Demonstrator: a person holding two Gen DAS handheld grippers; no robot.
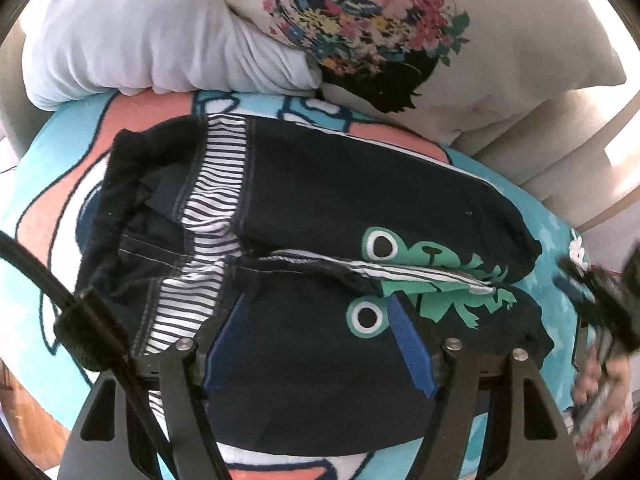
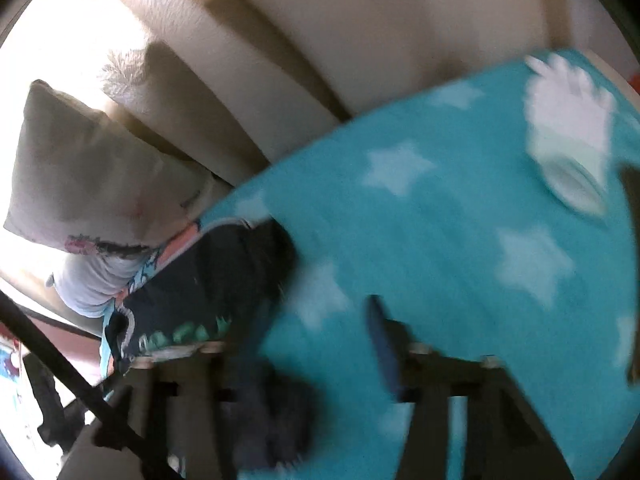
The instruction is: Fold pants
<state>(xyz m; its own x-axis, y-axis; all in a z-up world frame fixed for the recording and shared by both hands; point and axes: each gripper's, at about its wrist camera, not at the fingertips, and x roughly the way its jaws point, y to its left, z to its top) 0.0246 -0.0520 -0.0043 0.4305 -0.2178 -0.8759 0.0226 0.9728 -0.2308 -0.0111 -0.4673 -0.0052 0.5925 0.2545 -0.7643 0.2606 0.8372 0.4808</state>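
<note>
left wrist: the pants (image 1: 320,216) lie flat on the blanket (image 1: 560,216), legs side by side, under the left gripper (image 1: 316,340), its jaws spread and empty. for the next fold, pinch both layers at the hem.
right wrist: blurred; the right gripper (image 2: 316,344) is spread over bare blanket, pants to its left.

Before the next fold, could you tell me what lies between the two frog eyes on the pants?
In the left wrist view, a striped lining strip runs between the upper eye and lower eye on the pants.

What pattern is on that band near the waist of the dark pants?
Thin navy and white stripes on the band of the pants, clearest in the left wrist view.
</note>
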